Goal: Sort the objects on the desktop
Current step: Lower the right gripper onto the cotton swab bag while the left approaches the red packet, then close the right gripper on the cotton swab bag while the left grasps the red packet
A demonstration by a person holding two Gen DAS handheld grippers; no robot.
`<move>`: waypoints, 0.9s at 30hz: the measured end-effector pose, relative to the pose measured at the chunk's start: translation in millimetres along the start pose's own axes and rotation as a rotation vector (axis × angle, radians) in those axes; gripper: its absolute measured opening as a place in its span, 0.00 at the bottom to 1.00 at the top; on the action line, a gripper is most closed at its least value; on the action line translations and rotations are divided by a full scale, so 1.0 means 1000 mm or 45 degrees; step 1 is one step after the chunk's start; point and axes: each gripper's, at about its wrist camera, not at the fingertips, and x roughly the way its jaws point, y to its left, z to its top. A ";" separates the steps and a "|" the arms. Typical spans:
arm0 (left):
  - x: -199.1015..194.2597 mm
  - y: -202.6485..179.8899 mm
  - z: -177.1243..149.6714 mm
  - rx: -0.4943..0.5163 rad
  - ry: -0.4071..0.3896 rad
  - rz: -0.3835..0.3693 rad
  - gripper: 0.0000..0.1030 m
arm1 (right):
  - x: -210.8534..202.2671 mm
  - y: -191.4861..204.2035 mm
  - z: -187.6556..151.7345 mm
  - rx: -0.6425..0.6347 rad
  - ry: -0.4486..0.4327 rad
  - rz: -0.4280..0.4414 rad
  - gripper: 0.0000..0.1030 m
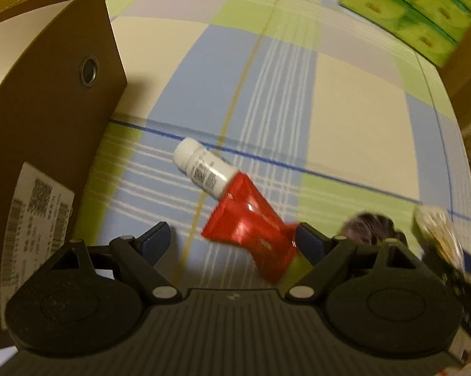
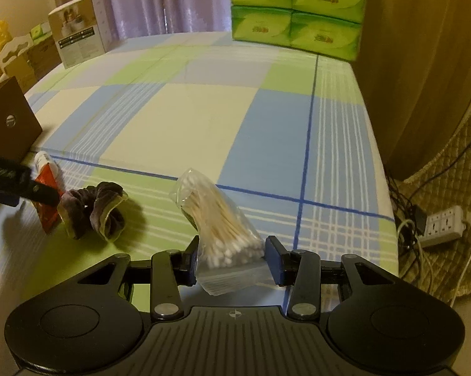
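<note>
The left gripper (image 1: 232,241) has its fingers spread wide, and the flat red end of a tube (image 1: 251,219) lies between them, touching the right finger (image 1: 310,241) but clear of the left one. The tube has a white cap end that points away across the checked cloth (image 1: 345,109), and the whole tube lies on that cloth at a slant. A brown box (image 1: 56,119) with a round metal-rimmed hole stands just to the left, with a printed label low on its side.

The right gripper (image 2: 232,255) has its fingers closed in on a clear bag of cotton swabs (image 2: 216,219), pinching it near the sealed bottom, so the bag stands up and leans away. To its left a dark scrunchie (image 2: 97,210) rests on the cloth, just beside the red tube. Far back on the cloth a stack of green tissue packs (image 2: 298,9) stands, and a power strip (image 2: 442,225) lies on the floor to the right.
</note>
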 end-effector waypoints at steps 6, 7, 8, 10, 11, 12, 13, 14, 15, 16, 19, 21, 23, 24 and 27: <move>0.006 -0.001 0.004 0.030 0.006 0.016 0.79 | -0.003 0.000 -0.002 0.013 0.001 -0.002 0.39; 0.004 0.001 0.001 0.043 0.007 0.008 0.78 | -0.003 0.000 -0.002 0.013 0.003 -0.002 0.39; 0.003 0.004 -0.001 0.054 0.007 0.007 0.76 | -0.004 0.000 -0.002 0.013 0.004 -0.002 0.39; -0.001 0.009 -0.006 0.082 -0.002 0.013 0.67 | -0.004 0.000 -0.003 0.006 0.006 -0.004 0.39; -0.003 0.011 -0.009 0.093 -0.003 0.008 0.62 | -0.004 0.001 -0.003 0.001 0.007 -0.006 0.39; -0.005 0.014 -0.011 0.103 -0.007 -0.003 0.59 | -0.004 0.001 -0.004 -0.004 0.007 -0.008 0.39; -0.008 0.017 -0.013 0.119 -0.012 -0.017 0.52 | -0.005 0.002 -0.004 -0.009 0.008 -0.010 0.39; -0.010 0.020 -0.016 0.133 -0.015 -0.027 0.48 | -0.005 0.003 -0.005 -0.013 0.009 -0.012 0.39; -0.012 0.023 -0.019 0.147 -0.017 -0.034 0.48 | -0.005 0.004 -0.006 -0.017 0.010 -0.012 0.39; -0.014 0.026 -0.022 0.154 -0.016 -0.048 0.46 | -0.006 0.004 -0.007 -0.021 0.010 -0.012 0.39; -0.021 0.033 -0.032 0.184 -0.013 -0.117 0.39 | -0.009 0.008 -0.011 -0.042 0.022 -0.011 0.39; -0.027 0.036 -0.038 0.209 -0.010 -0.180 0.33 | -0.013 0.010 -0.014 -0.043 0.042 -0.005 0.39; -0.033 0.038 -0.044 0.243 0.010 -0.220 0.32 | -0.017 0.014 -0.018 -0.052 0.068 -0.001 0.39; -0.037 0.037 -0.048 0.258 0.017 -0.229 0.32 | -0.019 0.017 -0.020 -0.058 0.083 -0.003 0.39; -0.045 0.037 -0.057 0.285 0.043 -0.254 0.31 | -0.027 0.024 -0.026 -0.071 0.124 0.011 0.39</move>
